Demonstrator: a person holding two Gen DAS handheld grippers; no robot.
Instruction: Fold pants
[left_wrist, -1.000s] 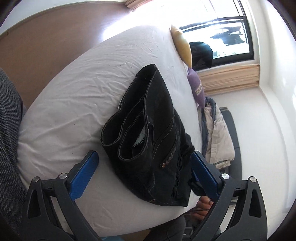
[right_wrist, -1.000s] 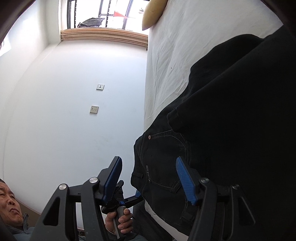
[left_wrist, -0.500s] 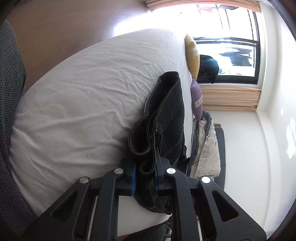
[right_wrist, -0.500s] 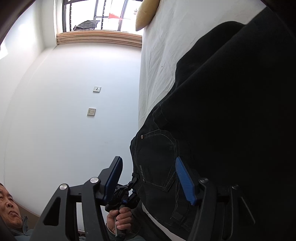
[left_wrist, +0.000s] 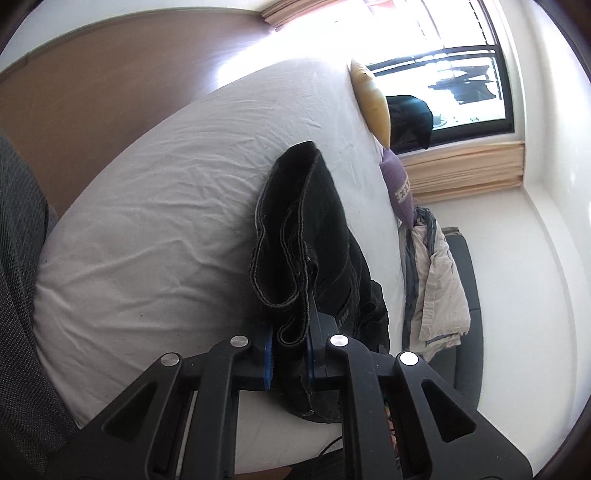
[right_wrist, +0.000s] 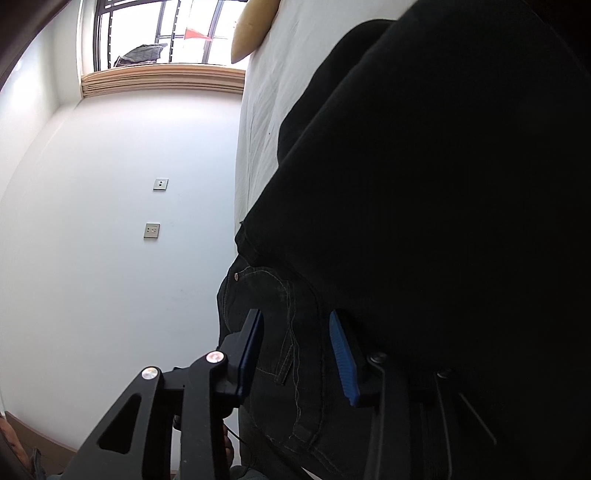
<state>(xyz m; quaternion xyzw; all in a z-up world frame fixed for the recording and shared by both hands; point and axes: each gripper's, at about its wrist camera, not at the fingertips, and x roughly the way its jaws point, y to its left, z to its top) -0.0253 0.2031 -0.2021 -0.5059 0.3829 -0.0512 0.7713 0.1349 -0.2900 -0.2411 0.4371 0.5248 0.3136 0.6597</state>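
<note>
Black jeans (left_wrist: 314, 236) lie folded on the white bed (left_wrist: 166, 206), near its right edge. My left gripper (left_wrist: 290, 343) is shut on the stacked leg hems at the near end of the pants. In the right wrist view the pants (right_wrist: 424, 184) fill the right half of the frame. My right gripper (right_wrist: 295, 347) stands partly closed around the waist and pocket part; its blue pads (right_wrist: 341, 354) have a gap between them with denim inside. I cannot tell if both pads press the cloth.
A yellow pillow (left_wrist: 371, 99) and a purple cushion (left_wrist: 397, 188) sit at the bed's far edge. A beige jacket (left_wrist: 436, 291) hangs over a dark chair beside the bed. A white wall with two outlets (right_wrist: 152, 230) lies left of the right gripper.
My left gripper closed on the pants' hems and now holds them. My right gripper narrowed from wide open and moved onto the waist part of the pants.
</note>
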